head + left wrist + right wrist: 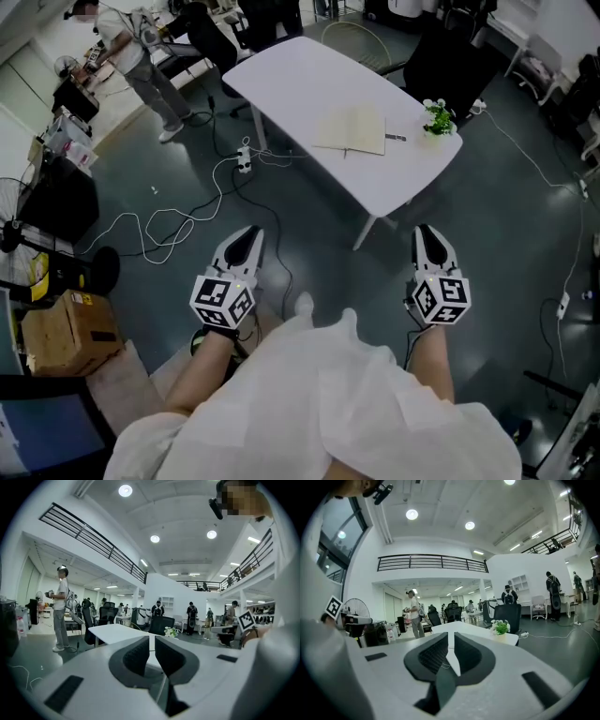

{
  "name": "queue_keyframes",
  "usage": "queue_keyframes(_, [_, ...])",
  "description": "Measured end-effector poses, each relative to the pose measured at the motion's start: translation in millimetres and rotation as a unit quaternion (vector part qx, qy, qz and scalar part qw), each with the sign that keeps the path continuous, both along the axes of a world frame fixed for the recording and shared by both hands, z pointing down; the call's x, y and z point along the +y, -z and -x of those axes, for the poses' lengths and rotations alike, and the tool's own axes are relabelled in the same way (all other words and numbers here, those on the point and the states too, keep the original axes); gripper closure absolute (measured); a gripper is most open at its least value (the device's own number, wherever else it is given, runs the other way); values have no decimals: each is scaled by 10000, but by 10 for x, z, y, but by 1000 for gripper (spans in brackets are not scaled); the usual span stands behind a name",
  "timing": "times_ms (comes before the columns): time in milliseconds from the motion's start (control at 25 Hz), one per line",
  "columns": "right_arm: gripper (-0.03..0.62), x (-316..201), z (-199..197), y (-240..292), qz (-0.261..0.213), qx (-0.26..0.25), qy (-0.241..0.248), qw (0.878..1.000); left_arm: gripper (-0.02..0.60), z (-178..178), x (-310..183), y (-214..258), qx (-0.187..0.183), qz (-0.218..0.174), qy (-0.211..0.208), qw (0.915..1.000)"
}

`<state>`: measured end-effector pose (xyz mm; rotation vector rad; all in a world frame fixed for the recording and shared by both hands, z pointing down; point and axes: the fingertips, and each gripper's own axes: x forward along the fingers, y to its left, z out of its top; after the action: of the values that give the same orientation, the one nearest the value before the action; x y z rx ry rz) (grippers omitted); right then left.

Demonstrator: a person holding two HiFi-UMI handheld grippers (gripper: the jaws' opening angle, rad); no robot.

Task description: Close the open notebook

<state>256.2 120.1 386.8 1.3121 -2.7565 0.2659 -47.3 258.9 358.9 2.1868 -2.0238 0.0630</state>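
Observation:
The open notebook lies flat, pale pages up, on the white table, well ahead of me. A dark pen rests just right of it and a small potted plant stands at the table's right corner. My left gripper and right gripper hover over the grey floor short of the table, pointing toward it. In the left gripper view the left gripper shows a narrow gap with nothing in it. The right gripper likewise stands slightly apart and empty. The notebook cannot be made out in either gripper view.
Cables and a power strip trail over the floor left of the table legs. A cardboard box and a fan stand at far left. A person stands at the back left; black office chairs sit behind the table.

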Motion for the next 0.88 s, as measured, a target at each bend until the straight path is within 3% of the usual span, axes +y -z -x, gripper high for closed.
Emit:
queue_keyframes(400, [535, -762, 993, -97, 106, 45, -41, 9999, 548, 1045, -785, -54, 63, 46, 14, 10000])
queue_keyframes(880, [513, -1209, 1599, -269, 220, 209, -223, 9993, 548, 1645, -1333, -298, 310, 167, -202, 9992])
